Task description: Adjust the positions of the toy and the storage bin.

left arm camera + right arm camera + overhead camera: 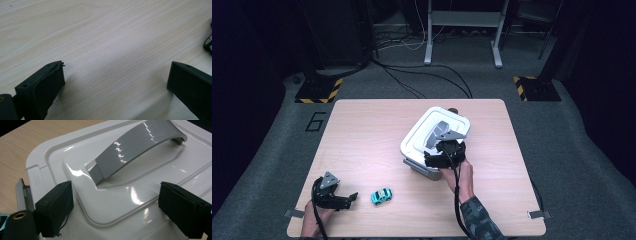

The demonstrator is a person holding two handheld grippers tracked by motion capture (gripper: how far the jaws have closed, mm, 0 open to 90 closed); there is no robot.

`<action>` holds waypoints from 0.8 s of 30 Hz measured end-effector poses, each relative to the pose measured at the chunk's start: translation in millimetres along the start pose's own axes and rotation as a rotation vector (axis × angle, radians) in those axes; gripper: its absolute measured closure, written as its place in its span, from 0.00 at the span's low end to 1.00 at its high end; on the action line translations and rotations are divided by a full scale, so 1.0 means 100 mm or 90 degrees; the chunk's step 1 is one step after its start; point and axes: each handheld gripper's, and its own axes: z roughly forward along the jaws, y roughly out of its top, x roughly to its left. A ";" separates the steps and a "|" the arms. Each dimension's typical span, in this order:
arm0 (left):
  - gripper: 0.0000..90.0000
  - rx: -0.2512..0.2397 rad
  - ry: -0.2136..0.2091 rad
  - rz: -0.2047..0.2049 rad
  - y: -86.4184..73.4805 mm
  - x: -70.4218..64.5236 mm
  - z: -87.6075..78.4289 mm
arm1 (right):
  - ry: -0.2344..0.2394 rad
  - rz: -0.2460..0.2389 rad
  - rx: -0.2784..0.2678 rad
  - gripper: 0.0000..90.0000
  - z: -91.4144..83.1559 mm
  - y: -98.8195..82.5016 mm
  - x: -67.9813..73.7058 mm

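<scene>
A white plastic box [422, 131] with a closed lid [75, 152] stands at the middle right of the wooden table [362, 135]. A grey handle [135, 147] lies flat in the lid's recess. My right gripper [441, 144] hovers over the near part of the lid; in the right gripper view its jaws [115, 205] stand apart above the lid, just short of the handle, holding nothing. My left gripper [351, 198] rests low near the front left corner, open [115, 80] over bare wood. A small teal toy car [382, 196] sits just right of it and shows at the frame edge [208, 43].
A grey latch [23, 192] runs along the box's side. The table's front edge lies close to both hands. Beyond the table are grey carpet, cables and black-and-yellow stand bases [319, 90].
</scene>
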 end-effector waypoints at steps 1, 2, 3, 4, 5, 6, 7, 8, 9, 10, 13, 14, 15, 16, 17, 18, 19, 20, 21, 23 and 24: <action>0.01 0.000 0.000 0.000 0.00 0.00 0.00 | 0.000 0.003 0.000 0.13 0.00 0.00 0.01; 0.01 0.000 0.000 0.000 0.00 0.00 0.00 | 0.000 0.004 -0.001 0.13 0.00 0.00 0.02; 0.01 0.000 0.000 0.000 0.00 0.00 0.00 | -0.001 0.004 -0.002 0.13 0.01 0.00 0.03; 0.01 0.000 0.000 0.000 0.00 0.00 0.00 | -0.001 0.005 -0.002 0.13 0.01 0.00 0.04; 0.01 0.000 0.000 0.000 0.00 0.00 0.00 | -0.002 0.000 -0.002 0.13 0.01 0.00 0.05; 0.01 0.000 0.000 0.000 0.00 0.00 0.00 | -0.002 0.001 -0.001 0.13 0.01 0.00 0.06; 0.01 0.000 0.000 0.000 0.00 0.00 0.00 | -0.002 0.003 -0.001 0.13 0.01 0.01 0.07; 0.01 0.000 0.000 0.000 0.00 0.00 0.00 | -0.003 0.007 -0.001 0.13 0.01 0.01 0.08; 0.01 0.000 0.000 0.000 0.00 0.00 0.00 | -0.003 0.004 -0.001 0.13 0.01 0.01 0.09; 0.01 0.000 -0.001 0.000 0.00 0.00 0.00 | -0.002 0.005 -0.001 0.13 0.01 0.01 0.10; 0.01 0.000 -0.001 0.000 0.00 0.00 0.00 | -0.002 0.001 0.000 0.13 0.02 0.01 0.11; 0.01 -0.002 -0.002 0.000 0.00 0.00 0.00 | -0.002 0.002 -0.001 0.13 0.02 0.01 0.12; 0.01 0.000 -0.001 0.000 0.00 0.00 0.00 | -0.002 0.004 -0.001 0.13 0.02 0.01 0.13; 0.01 0.004 -0.004 0.001 0.00 0.00 -0.01 | -0.002 0.005 -0.001 0.13 0.02 0.01 0.13; 0.01 0.003 -0.004 0.001 0.00 0.00 0.00 | -0.001 0.004 0.000 0.13 0.02 0.01 0.14; 0.01 0.008 -0.007 0.002 0.00 0.01 -0.01 | -0.001 0.004 -0.001 0.13 0.02 0.01 0.15; 0.01 0.008 -0.007 0.002 0.00 0.01 -0.01 | -0.001 0.003 -0.002 0.13 0.02 0.01 0.15; 0.01 0.008 -0.007 0.002 0.00 0.01 -0.01 | -0.001 0.004 -0.001 0.13 0.02 0.01 0.16; 0.01 0.008 -0.007 0.002 0.00 0.01 -0.01 | -0.001 0.000 -0.001 0.14 0.02 0.01 0.17; 0.01 0.008 -0.006 0.002 0.00 0.00 -0.01 | -0.003 0.001 -0.002 0.14 0.02 0.01 0.19; 0.01 0.006 -0.005 0.002 0.00 0.00 -0.01 | -0.003 0.005 -0.002 0.14 0.02 0.01 0.20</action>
